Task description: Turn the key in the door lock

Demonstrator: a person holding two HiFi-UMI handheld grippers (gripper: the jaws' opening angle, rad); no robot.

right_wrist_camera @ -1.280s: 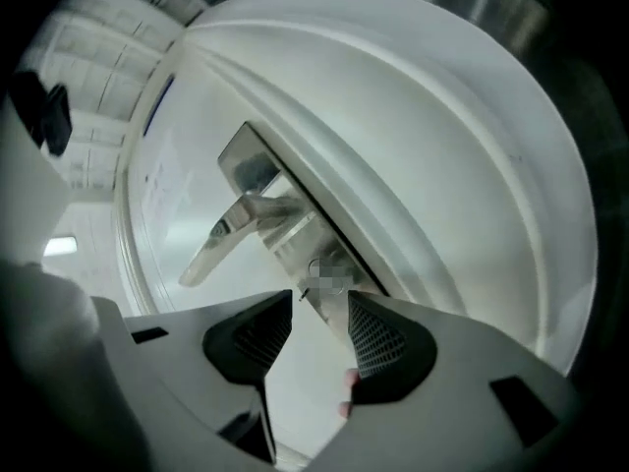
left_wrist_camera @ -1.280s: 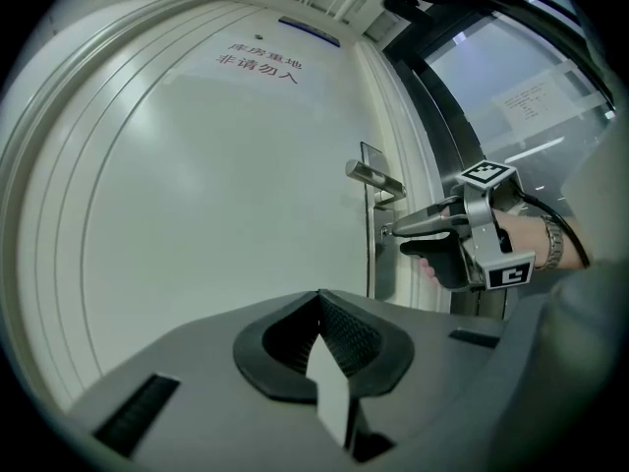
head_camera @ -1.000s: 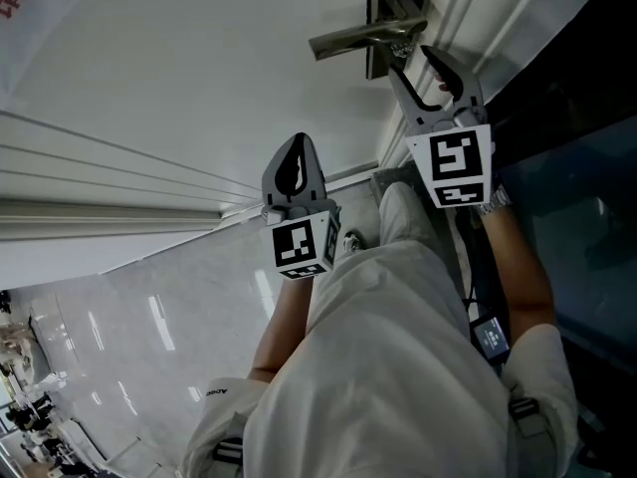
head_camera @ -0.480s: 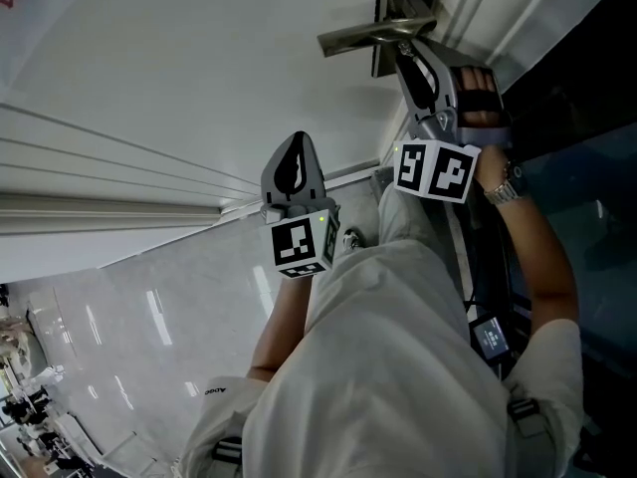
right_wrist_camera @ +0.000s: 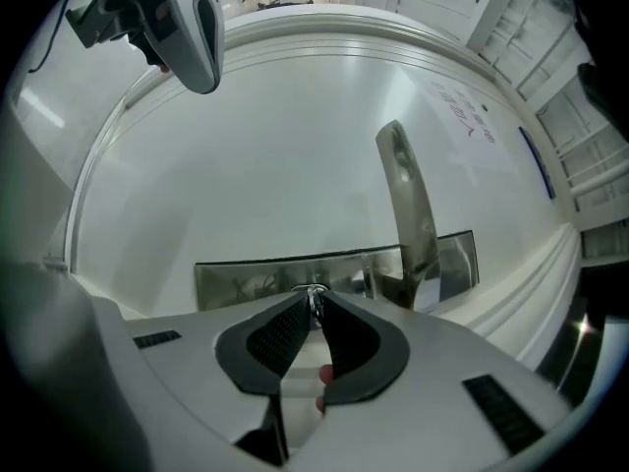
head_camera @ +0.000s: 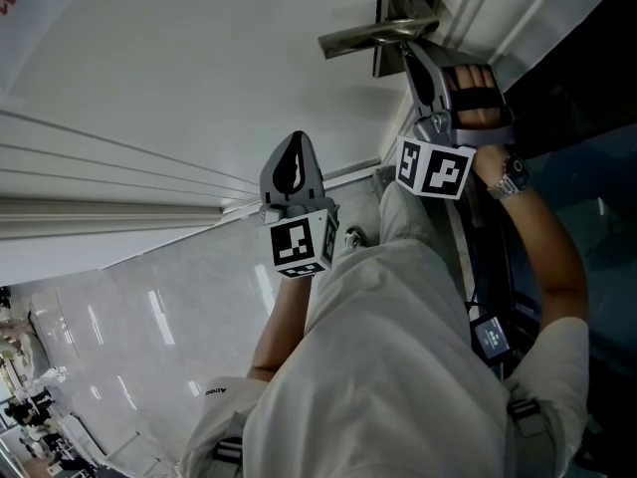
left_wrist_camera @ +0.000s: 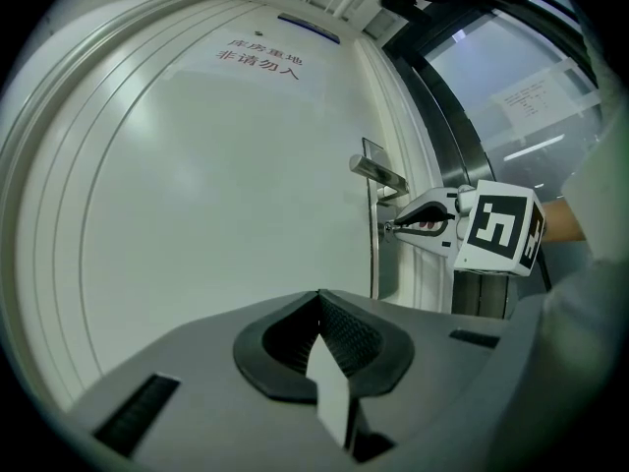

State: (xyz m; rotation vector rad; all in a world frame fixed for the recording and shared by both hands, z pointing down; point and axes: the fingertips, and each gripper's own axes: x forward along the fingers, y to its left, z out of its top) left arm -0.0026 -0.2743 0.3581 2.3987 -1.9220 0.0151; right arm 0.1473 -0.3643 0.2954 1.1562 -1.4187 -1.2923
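A small metal key (right_wrist_camera: 315,301) sticks out of the steel lock plate (right_wrist_camera: 256,278) on the white door (head_camera: 199,78), just below the lever handle (head_camera: 373,36). My right gripper (right_wrist_camera: 314,308) points level at the lock, its jaws closing with the tips pinching the key's head. In the head view the right gripper (head_camera: 410,60) sits right under the handle, rolled onto its side. My left gripper (head_camera: 292,157) hangs away from the lock, facing the bare door panel; its jaws are shut with nothing between them. The left gripper view shows the right gripper (left_wrist_camera: 391,227) at the lock.
The door's edge and white frame (head_camera: 458,8) run beside the lock. Dark glass panels (head_camera: 587,167) stand to the right. The person's light trousers (head_camera: 388,366) fill the lower middle. A printed notice (left_wrist_camera: 257,57) is stuck on the door.
The right gripper has rolled about its own axis, turning its marker cube over, and its jaws have closed from wide open onto the key. The left gripper has stayed put.
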